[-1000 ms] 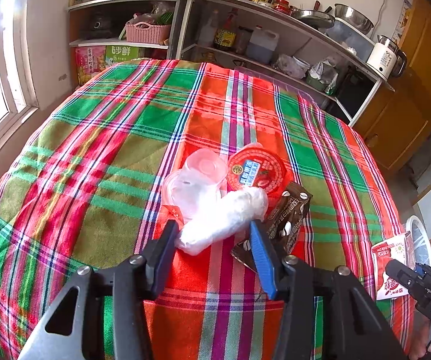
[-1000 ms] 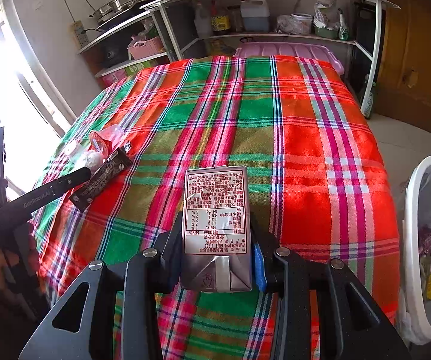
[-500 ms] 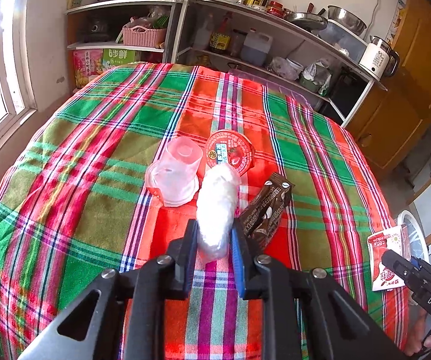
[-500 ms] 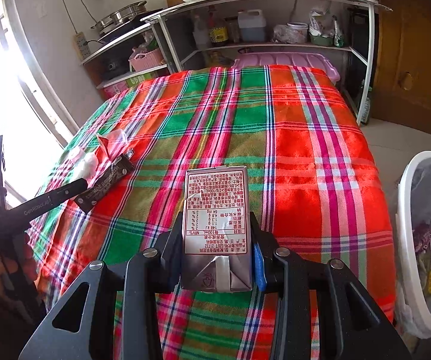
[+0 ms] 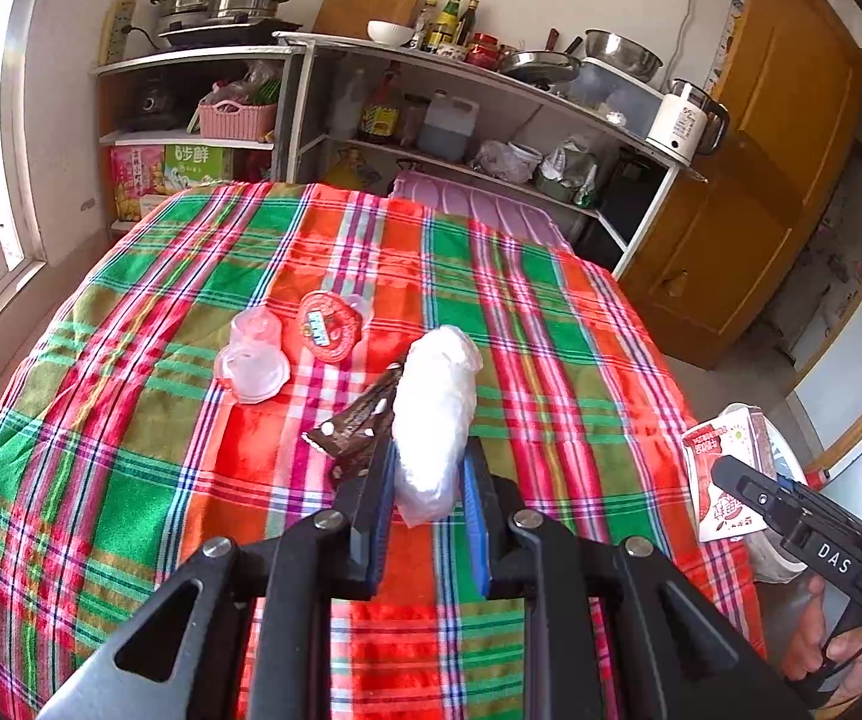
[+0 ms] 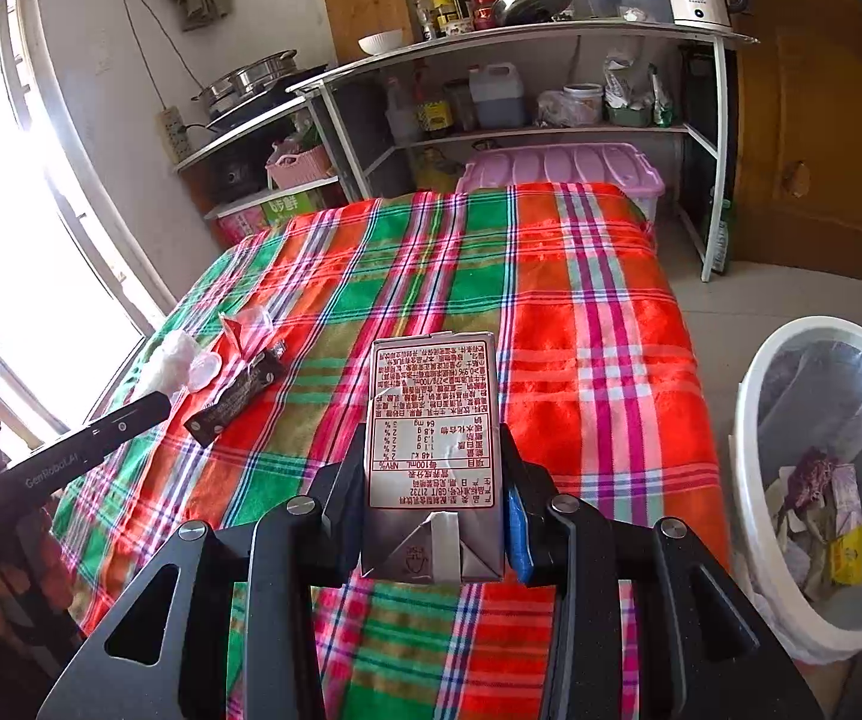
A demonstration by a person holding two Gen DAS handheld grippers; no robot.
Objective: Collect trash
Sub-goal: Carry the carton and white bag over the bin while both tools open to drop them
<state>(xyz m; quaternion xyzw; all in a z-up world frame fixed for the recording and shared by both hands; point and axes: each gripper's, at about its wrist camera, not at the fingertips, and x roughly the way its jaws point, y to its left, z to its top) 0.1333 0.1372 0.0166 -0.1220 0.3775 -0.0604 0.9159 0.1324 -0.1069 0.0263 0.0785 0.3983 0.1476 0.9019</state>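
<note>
My left gripper (image 5: 428, 468) is shut on a crumpled white plastic wad (image 5: 437, 402), lifted off the plaid tablecloth (image 5: 161, 480). Under it on the cloth lie a dark brown wrapper (image 5: 359, 420), clear plastic cups (image 5: 254, 357) and a red foil-lidded cup (image 5: 328, 330). My right gripper (image 6: 434, 456) is shut on a silver drink carton (image 6: 431, 414), held above the table's near right part. The same carton (image 5: 722, 474) shows at the right edge of the left wrist view. The white wad (image 6: 170, 363) and the brown wrapper (image 6: 236, 399) appear at the left of the right wrist view.
A white trash bin (image 6: 755, 480) with a liner and some rubbish inside stands on the floor right of the table. Metal shelves (image 6: 491, 120) with bottles and pots stand behind, with a pink-lidded box (image 6: 563, 168) at the table's far edge. A wooden cabinet (image 6: 815, 120) is at far right.
My left gripper closed on the white wad and lifted it off the cloth toward the right. My right gripper rose with the carton, and the bin came more into view.
</note>
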